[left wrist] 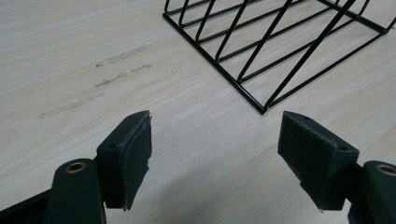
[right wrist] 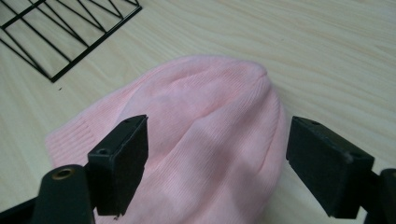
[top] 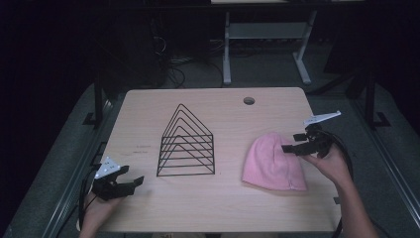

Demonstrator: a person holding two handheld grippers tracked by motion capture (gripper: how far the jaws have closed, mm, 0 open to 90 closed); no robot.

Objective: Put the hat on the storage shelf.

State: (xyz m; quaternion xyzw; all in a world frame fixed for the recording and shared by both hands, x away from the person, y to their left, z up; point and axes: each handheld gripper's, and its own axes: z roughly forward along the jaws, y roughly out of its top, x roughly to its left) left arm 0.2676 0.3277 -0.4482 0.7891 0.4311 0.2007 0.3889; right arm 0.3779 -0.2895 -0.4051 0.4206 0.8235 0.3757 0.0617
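A pink knitted beanie (top: pixel 273 162) lies flat on the wooden table (top: pixel 148 119), right of centre. My right gripper (top: pixel 296 143) hovers over the beanie's right edge, open, with the beanie (right wrist: pixel 205 135) showing between its wide-apart jaws and nothing held. A black wire rack (top: pixel 185 143) with triangular dividers stands at the table's middle. My left gripper (top: pixel 130 177) sits near the front left of the table, open and empty, pointing toward the rack's near corner (left wrist: pixel 264 110).
A round cable hole (top: pixel 249 100) pierces the table's far side. Faint scuff marks (left wrist: pixel 93 84) streak the wood left of the rack. Beyond the table stand desk legs (top: pixel 227 49) and cables on a dark floor.
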